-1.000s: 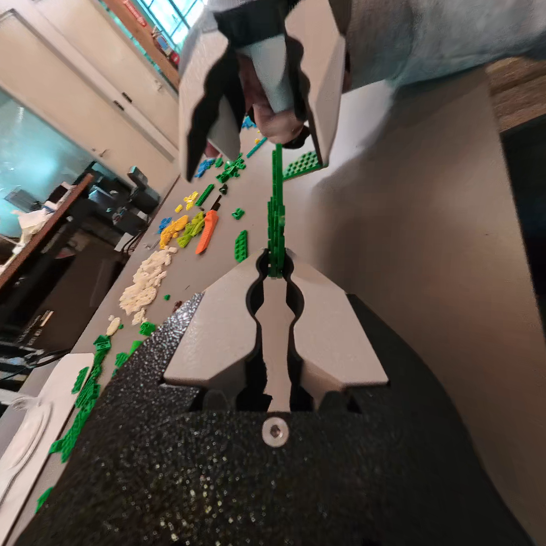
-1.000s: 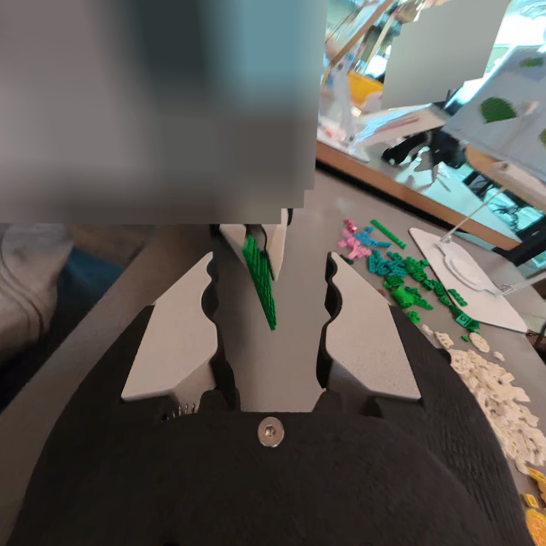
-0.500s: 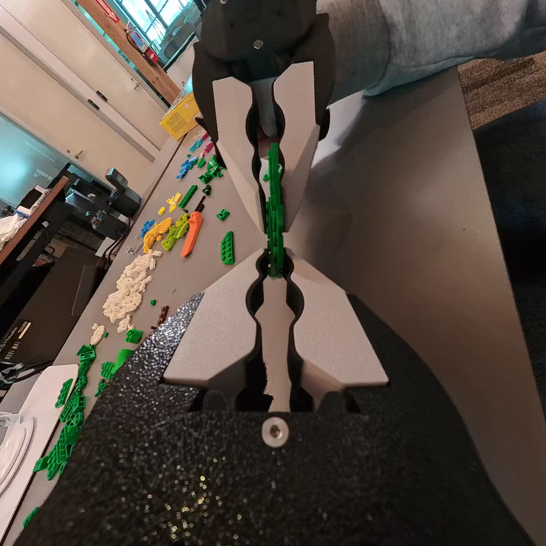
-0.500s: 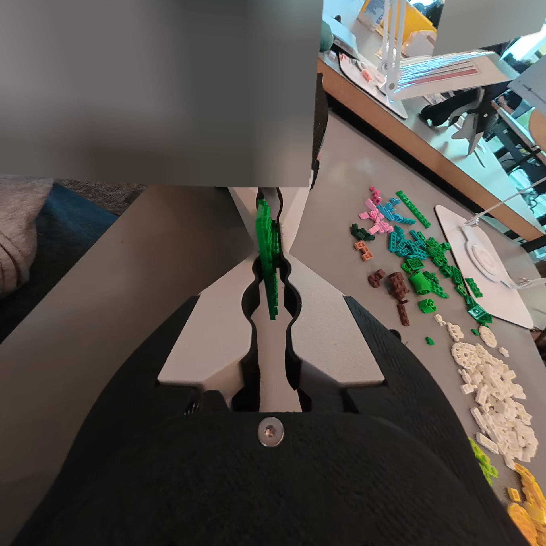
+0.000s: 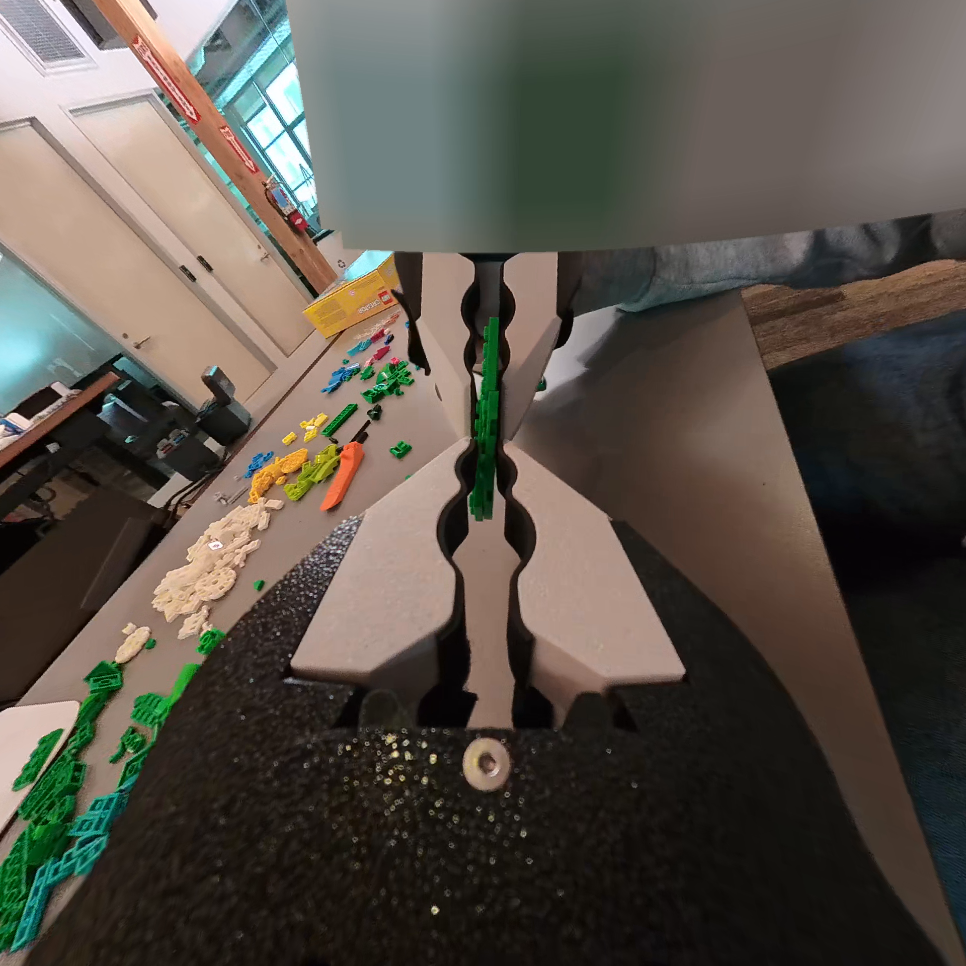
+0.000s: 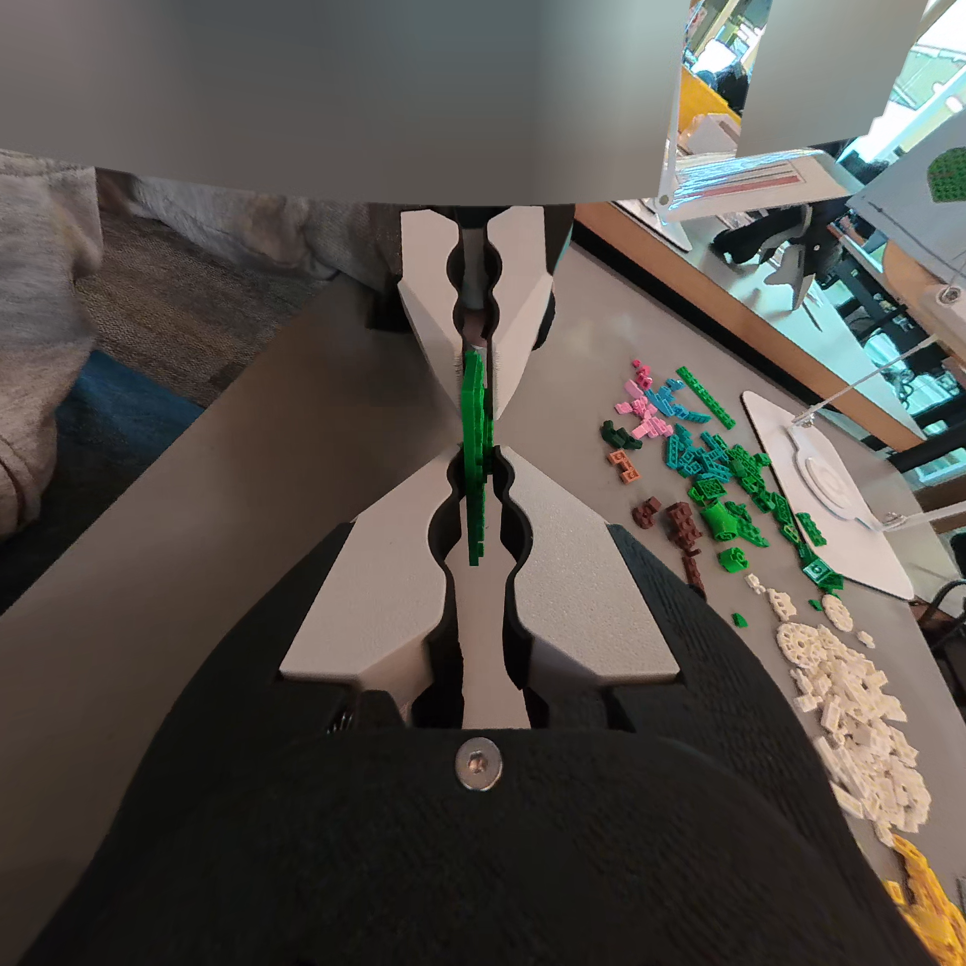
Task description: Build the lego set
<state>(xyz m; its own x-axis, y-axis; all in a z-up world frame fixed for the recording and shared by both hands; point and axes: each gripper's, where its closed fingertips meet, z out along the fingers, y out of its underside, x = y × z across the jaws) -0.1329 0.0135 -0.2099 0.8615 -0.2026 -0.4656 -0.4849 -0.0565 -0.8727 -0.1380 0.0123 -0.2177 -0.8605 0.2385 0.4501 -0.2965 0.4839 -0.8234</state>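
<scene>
The left gripper, 2 pale grey plastic fingers with wavy black inner pads on a speckled black body, is clamped on one end of a thin bright green studded brick plate assembly held edge-on above the grey table. Beyond that plate, the right gripper faces the other way and grips the plate's far end, the 2 grippers' tips almost touching. Left of the plate on the table lie an orange wedge-shaped tool, lime and yellow brick pieces, a heap of cream-white pieces and green pieces. Farther left and behind the plate sits a yellow cardboard box.
</scene>
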